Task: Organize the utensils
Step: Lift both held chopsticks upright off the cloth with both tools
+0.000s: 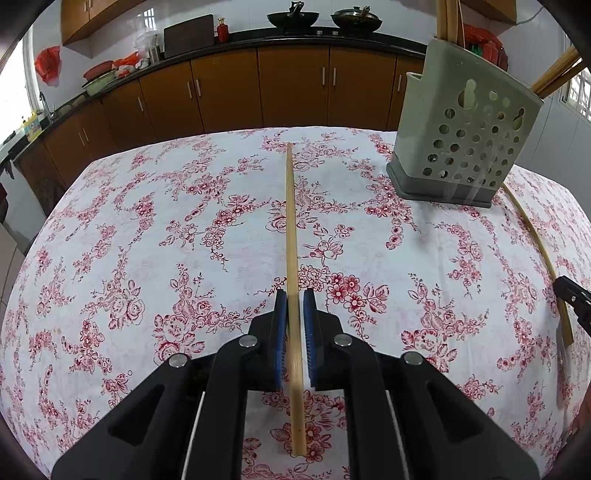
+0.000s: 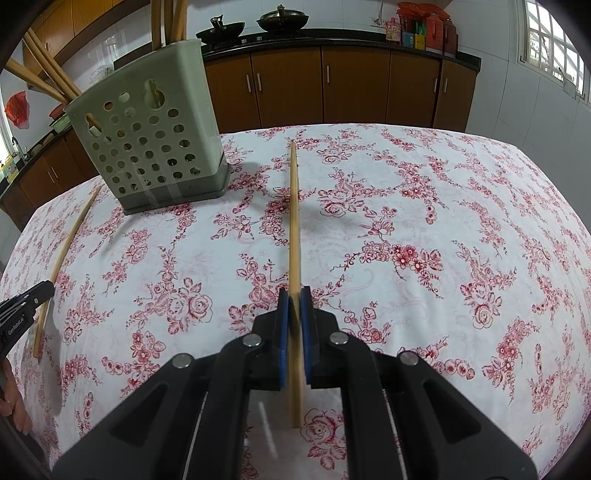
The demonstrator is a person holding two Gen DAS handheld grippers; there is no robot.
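A home kitchen: woks on counter, wooden cabinets.

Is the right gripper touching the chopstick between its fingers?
Touching. In the right wrist view, the right gripper has both blue fingers pressed against the chopstick, with no gap showing on either side.

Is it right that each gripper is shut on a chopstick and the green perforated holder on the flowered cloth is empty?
Not quite. The holder is not empty: the right wrist view shows several chopsticks sticking out of its top. The rest holds: the left gripper and right gripper are each shut on a chopstick over the flowered cloth.
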